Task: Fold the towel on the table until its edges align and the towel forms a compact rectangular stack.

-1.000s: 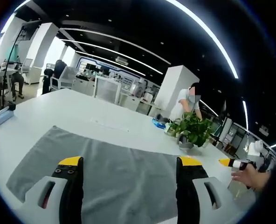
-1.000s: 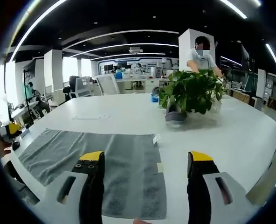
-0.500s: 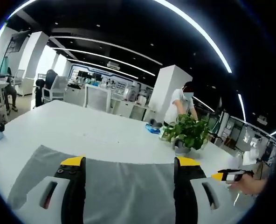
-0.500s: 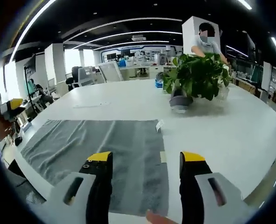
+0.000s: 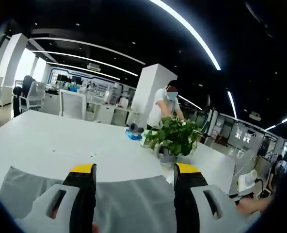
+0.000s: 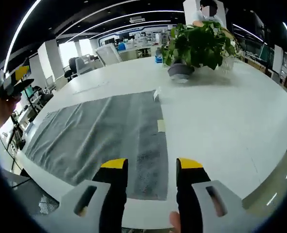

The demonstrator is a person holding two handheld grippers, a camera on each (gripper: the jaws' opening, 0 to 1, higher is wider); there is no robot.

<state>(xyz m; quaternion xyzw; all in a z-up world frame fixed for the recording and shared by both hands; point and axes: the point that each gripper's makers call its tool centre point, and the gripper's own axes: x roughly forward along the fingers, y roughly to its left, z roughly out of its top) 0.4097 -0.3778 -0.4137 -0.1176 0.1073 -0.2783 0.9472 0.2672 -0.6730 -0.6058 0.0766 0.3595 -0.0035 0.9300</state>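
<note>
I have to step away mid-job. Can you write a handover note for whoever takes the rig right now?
Left gripper: open, empty, above the towel's near edge.
Right gripper: open, empty, jaws on either side of the near right corner.
Towel: grey, spread flat in one layer on the white table. Potted plant stands beyond it, apart.
Done: nothing folded yet.
Left: grasp the near edge, fold, align edges, repeat to a compact rectangle.

My left gripper view skims low over the towel [image 5: 134, 204]; my right looks down nearer, plant [image 6: 197, 43] at 12 o'clock in both.
</note>
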